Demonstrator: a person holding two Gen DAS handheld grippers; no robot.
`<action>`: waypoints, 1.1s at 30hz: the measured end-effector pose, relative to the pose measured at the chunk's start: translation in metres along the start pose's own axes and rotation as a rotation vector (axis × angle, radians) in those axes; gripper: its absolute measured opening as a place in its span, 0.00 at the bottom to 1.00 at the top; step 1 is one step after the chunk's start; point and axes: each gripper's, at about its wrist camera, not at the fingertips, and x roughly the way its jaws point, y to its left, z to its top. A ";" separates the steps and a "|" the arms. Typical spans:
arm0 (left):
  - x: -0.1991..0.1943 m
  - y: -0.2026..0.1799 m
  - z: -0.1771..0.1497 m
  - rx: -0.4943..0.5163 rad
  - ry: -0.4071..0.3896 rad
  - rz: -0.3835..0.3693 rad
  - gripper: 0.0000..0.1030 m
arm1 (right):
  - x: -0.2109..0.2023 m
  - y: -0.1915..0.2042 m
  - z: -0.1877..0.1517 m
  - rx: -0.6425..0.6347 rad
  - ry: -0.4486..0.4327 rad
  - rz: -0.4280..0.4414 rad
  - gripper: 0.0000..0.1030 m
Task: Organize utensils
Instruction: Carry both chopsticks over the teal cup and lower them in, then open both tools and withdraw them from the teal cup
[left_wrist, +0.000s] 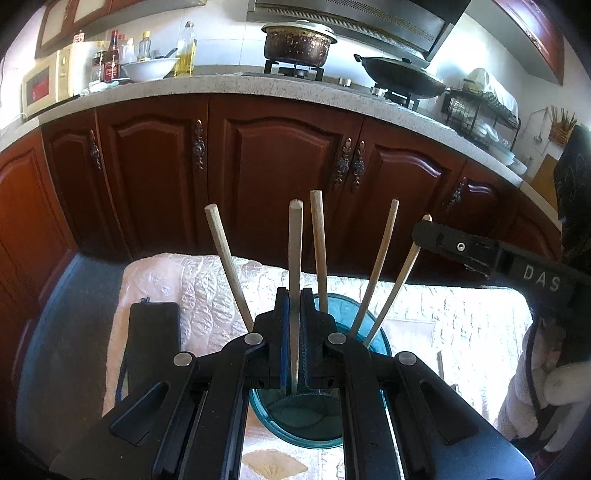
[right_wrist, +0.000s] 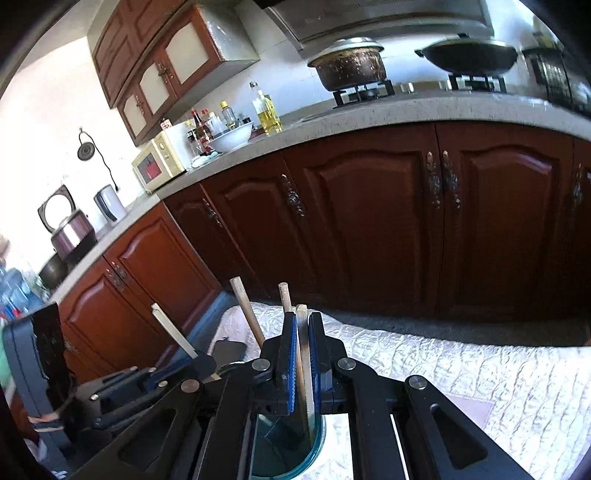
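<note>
Chopsticks stand splayed in a blue glass cup (left_wrist: 369, 325) on the quilted white cloth (left_wrist: 221, 288). Left gripper (left_wrist: 294, 317) fingers pinch one chopstick (left_wrist: 295, 258) upright above the rim; right gripper (right_wrist: 303, 354) fingers clamp another chopstick (right_wrist: 302, 332). Dark cabinet doors (left_wrist: 284, 173) stand well behind.

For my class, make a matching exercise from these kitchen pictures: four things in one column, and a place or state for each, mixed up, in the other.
Things:
1. left gripper
2. black wok
3. oil bottle
4. blue glass cup

Places or states:
A. on the stove burner
B. standing on the white cloth, holding chopsticks
C. shut on one chopstick
D. on the counter beside the white bowl

Pairs: 1-C, 2-A, 3-D, 4-B
</note>
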 end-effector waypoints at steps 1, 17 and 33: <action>0.000 0.000 0.000 -0.003 0.001 0.000 0.04 | 0.000 -0.001 0.000 0.006 0.004 -0.005 0.13; -0.022 -0.013 -0.010 0.010 -0.027 0.025 0.43 | -0.023 -0.005 -0.020 0.010 0.022 -0.029 0.30; -0.047 -0.054 -0.034 0.058 -0.034 0.016 0.49 | -0.078 -0.009 -0.063 0.011 -0.002 -0.153 0.40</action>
